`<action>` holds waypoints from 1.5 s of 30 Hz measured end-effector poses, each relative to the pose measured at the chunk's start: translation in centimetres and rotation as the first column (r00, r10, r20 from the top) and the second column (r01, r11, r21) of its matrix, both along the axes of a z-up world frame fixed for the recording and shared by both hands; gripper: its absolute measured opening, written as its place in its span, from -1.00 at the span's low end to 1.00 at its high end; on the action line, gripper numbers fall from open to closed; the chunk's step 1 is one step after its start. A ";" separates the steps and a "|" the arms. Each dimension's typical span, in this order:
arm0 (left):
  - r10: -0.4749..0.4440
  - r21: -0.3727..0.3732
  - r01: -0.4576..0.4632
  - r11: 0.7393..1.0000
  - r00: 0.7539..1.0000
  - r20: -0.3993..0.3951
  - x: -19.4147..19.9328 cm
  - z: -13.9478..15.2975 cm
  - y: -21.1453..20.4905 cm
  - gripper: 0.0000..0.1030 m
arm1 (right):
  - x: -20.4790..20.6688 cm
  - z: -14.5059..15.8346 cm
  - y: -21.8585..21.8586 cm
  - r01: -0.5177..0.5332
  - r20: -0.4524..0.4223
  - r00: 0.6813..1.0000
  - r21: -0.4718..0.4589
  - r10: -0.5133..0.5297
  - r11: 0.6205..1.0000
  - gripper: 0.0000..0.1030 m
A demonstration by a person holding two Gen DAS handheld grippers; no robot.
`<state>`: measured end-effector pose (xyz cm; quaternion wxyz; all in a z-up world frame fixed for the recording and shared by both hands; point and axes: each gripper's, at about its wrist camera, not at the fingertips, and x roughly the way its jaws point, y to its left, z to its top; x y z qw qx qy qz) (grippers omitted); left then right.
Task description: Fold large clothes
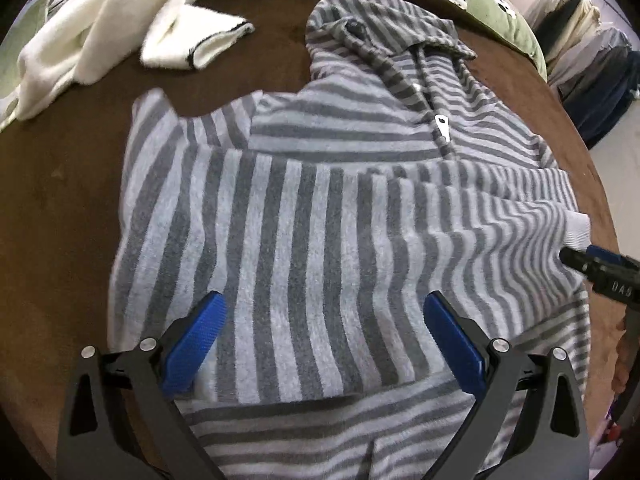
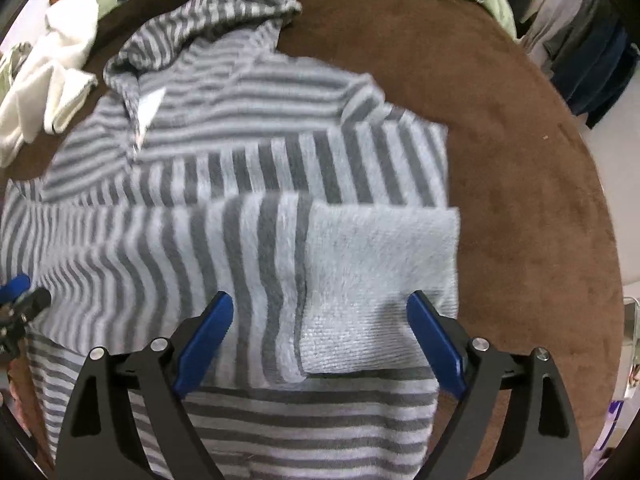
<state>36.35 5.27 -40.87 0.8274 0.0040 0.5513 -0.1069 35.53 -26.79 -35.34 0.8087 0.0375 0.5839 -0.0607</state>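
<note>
On the brown table (image 1: 64,208) lies a grey-striped hoodie (image 1: 328,160), front up, its hood (image 1: 372,28) at the far side and a white zip pull (image 1: 442,126) on the chest. Both sleeves are folded across the body, so their stripes run crosswise to those of the chest. In the right wrist view the upper sleeve (image 2: 200,248) ends in a plain pale cuff (image 2: 380,280) that lies flat near the hoodie's right edge, with the other sleeve just behind it.

The left gripper (image 1: 324,320) hangs over the folded sleeve with its blue pads (image 1: 196,344) spread wide; nothing is pinched between them, and whether the tips touch the cloth cannot be told. The right gripper (image 2: 320,320) hovers over the cuff, its jaws likewise wide apart and gripping nothing. Its tip also shows at the right edge of the left view, just beside a white cuff (image 1: 576,224); the left gripper's tip shows at the left edge of the right view.

A white garment (image 1: 104,32) lies crumpled at the table's far left, apart from the hoodie. Beyond the table is a green cushion (image 1: 500,8), and clothes (image 1: 592,68) hang at the far right
</note>
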 end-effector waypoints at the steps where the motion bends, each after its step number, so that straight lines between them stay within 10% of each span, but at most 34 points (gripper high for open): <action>1: 0.001 0.011 -0.001 1.000 1.000 -0.003 0.1 0.6 0.1 0.88 | 0.1 0.8 0.2 0.006 0.006 1.000 0.003 -0.006 1.000 0.70; 11: 0.069 0.017 -0.069 0.997 0.997 0.024 1.0 9.9 3.5 0.88 | 5.0 10.9 2.9 -0.097 0.108 0.990 0.012 0.096 0.995 0.81; 18: -0.003 -0.008 0.003 1.000 1.000 0.023 6.9 10.8 2.4 0.88 | 13.0 13.9 1.8 -0.175 0.186 0.967 0.000 0.172 0.985 0.81; 31: -0.030 -0.118 0.039 0.992 0.997 0.078 28.4 6.3 -4.1 0.88 | 29.9 4.7 -1.8 -0.303 0.205 0.933 0.009 0.294 0.953 0.81; 41: -0.141 -0.117 0.146 0.982 0.989 0.051 33.4 0.8 -8.4 0.87 | 36.2 -1.9 -2.0 -0.365 0.150 0.923 0.056 0.354 0.929 0.79; 45: -0.203 -0.126 0.202 0.971 0.979 0.006 34.4 -0.6 -9.6 0.52 | 37.2 -3.2 -2.4 -0.369 0.137 0.927 0.146 0.350 0.918 0.25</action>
